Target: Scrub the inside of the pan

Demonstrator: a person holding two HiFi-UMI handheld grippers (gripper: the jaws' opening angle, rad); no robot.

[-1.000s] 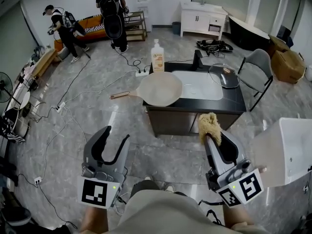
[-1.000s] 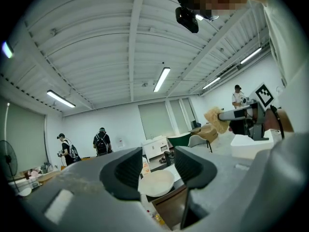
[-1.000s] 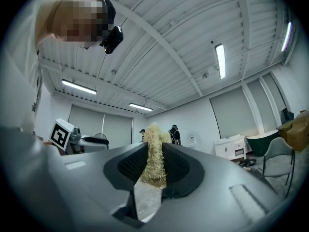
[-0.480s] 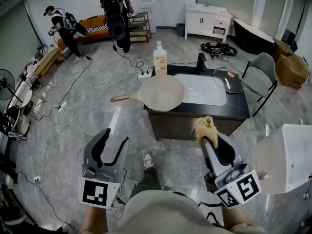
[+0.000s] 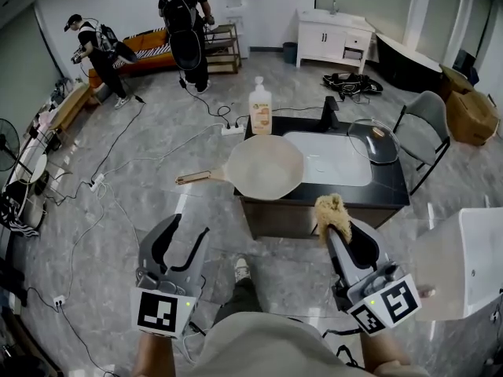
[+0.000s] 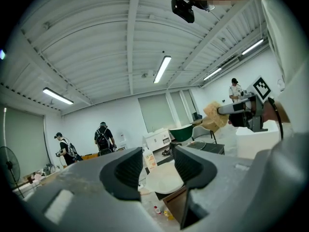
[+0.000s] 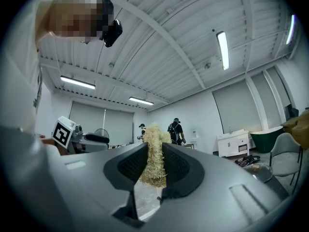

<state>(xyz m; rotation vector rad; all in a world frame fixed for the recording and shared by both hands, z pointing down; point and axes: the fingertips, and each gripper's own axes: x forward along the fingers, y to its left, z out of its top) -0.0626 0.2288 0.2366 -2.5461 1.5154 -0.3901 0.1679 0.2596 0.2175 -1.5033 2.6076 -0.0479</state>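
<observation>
Head view: the pan (image 5: 263, 166) lies at the left end of the dark-topped desk (image 5: 393, 193), bowl facing up. Its wooden-looking handle (image 5: 196, 177) reaches out past the left edge over the floor. That lie leaves the inside open from above and the handle free for a grip. The pan is wide, shallow and round, pale and matt inside.

Neither gripper is near it; both are held low, well short of the desk's near edge. The right gripper (image 5: 334, 225) is clamped on a scrubber (image 5: 332, 210), a straw-coloured wad of coarse, tangled fibre. The wad stands up past the jaw tips, so the rough end, not the plastic, would meet the pan. The left gripper (image 5: 190, 228) has its jaws moderately apart with nothing between them, likely meant to steady the handle. Its pads (image 6: 120, 170) are dark and ribbed.

Behind the pan a white basin (image 5: 334, 158) is sunk in the desk. A soap bottle (image 5: 260, 100) stands at the far left corner, and a domed glass lid (image 5: 372, 140) rests toward the right edge.
</observation>
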